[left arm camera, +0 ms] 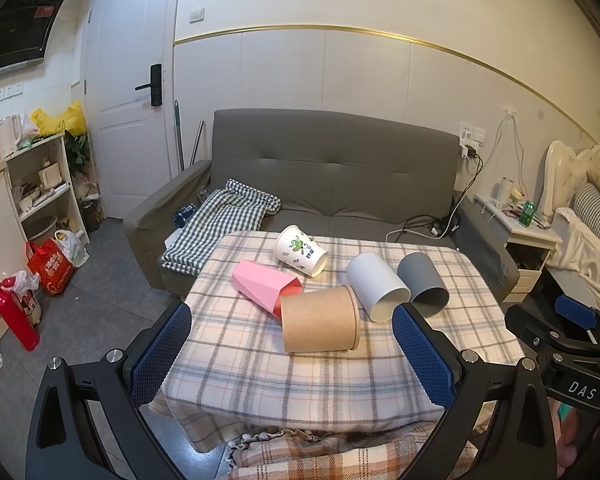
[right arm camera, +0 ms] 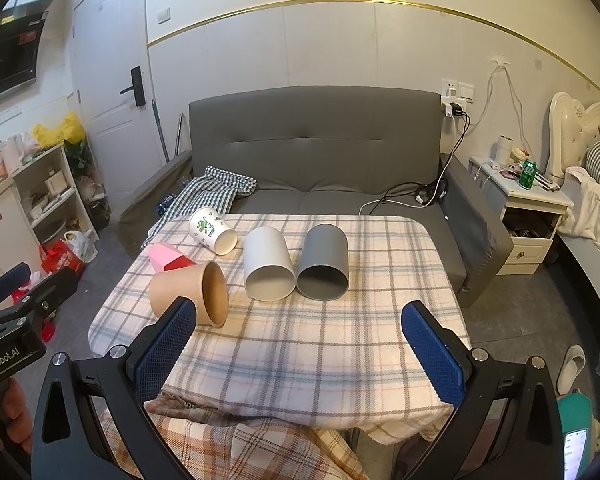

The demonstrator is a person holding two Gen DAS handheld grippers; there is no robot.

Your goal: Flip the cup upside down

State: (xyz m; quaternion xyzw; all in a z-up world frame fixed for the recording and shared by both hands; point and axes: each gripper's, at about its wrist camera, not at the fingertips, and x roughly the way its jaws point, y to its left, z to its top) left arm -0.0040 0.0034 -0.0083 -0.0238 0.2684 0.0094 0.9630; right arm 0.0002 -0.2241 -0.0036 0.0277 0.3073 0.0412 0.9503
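Note:
Several cups lie on their sides on the plaid-covered table (left arm camera: 320, 380) (right arm camera: 320, 344): a brown paper cup (left arm camera: 320, 320) (right arm camera: 188, 292), a pink faceted cup (left arm camera: 264, 282) (right arm camera: 166, 259), a white cup with a green print (left arm camera: 300, 250) (right arm camera: 212, 230), a plain white cup (left arm camera: 376, 286) (right arm camera: 268, 264) and a dark grey cup (left arm camera: 422, 282) (right arm camera: 324, 262). My left gripper (left arm camera: 292, 356) is open and empty, above the table's near edge, just short of the brown cup. My right gripper (right arm camera: 300, 352) is open and empty, in front of the white and grey cups.
A grey sofa (left arm camera: 332, 176) (right arm camera: 316, 148) with a checked cloth (left arm camera: 220, 220) stands behind the table. A white nightstand (right arm camera: 524, 216) and a bed are at the right. Shelves, bags and a red bottle (left arm camera: 14, 312) stand on the floor at the left.

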